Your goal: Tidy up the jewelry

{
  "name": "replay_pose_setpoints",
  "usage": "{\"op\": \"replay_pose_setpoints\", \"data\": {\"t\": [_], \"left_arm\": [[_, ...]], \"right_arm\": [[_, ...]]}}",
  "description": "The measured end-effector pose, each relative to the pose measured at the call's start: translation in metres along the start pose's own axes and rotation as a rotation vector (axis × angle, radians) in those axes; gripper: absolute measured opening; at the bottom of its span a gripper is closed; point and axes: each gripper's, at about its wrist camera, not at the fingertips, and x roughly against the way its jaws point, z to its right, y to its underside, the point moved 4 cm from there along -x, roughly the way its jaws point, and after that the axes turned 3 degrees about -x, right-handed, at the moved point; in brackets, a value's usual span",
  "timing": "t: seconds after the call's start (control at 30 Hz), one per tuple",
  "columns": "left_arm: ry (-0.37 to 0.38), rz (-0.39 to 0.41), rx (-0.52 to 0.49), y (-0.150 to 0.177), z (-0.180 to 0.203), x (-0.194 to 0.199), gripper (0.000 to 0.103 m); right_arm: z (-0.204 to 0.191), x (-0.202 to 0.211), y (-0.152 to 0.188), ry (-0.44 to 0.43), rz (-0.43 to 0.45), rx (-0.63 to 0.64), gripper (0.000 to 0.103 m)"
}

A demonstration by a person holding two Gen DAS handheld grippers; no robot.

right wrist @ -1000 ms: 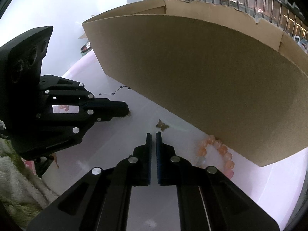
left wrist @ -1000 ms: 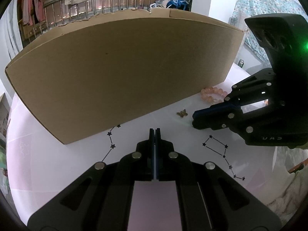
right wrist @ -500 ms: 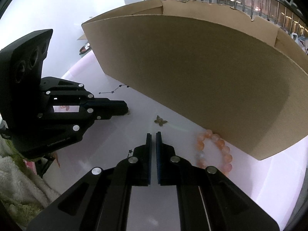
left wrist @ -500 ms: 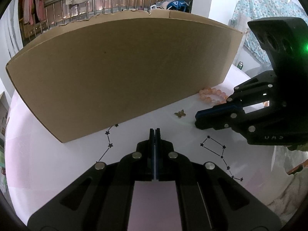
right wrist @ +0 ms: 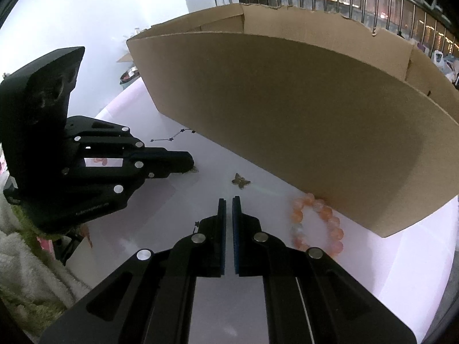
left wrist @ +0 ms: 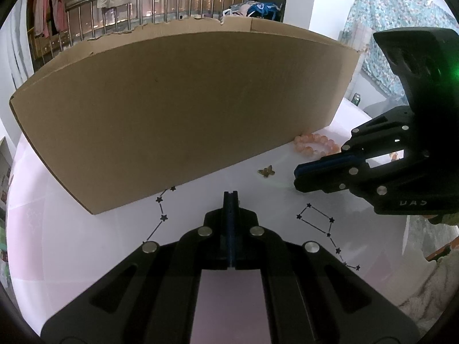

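- The cardboard box (right wrist: pixel 301 120) stands open-topped on the counter (left wrist: pixel 86 258), probably where the jewelry is meant to end up
- The bead bracelet (right wrist: pixel 318 226) lies against the box's near wall; the butterfly charm (right wrist: pixel 240 181) sits loose, just beside it
- The left tongs (left wrist: pixel 230 197) are pressed together, empty
- The right tongs (right wrist: pixel 228 203) show a thin gap, hold nothing, and point at the charm, likely the next pick
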Motion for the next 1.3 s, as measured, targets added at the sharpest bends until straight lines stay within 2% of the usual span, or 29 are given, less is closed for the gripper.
{"op": "replay_pose_setpoints", "data": {"t": [0.5, 0.9, 1.07, 1.3], "left_arm": [[-0.006, 0.026, -0.02, -0.011, 0.002, 0.012, 0.0], [-0.012, 0.028, -0.024, -0.011, 0.001, 0.014, 0.0], [-0.015, 0.05, -0.005, -0.014, -0.004, 0.023, 0.0], [-0.023, 0.084, 0.045, -0.019, -0.021, 0.046, 0.0]], "right_arm": [[-0.003, 0.015, 0.007, -0.007, 0.027, 0.001, 0.004], [-0.007, 0.01, 0.001, -0.027, 0.034, 0.011, 0.004], [-0.009, 0.014, -0.001, -0.035, 0.046, 0.012, 0.004], [-0.015, 0.033, -0.004, -0.025, 0.107, 0.038, 0.004]]}}
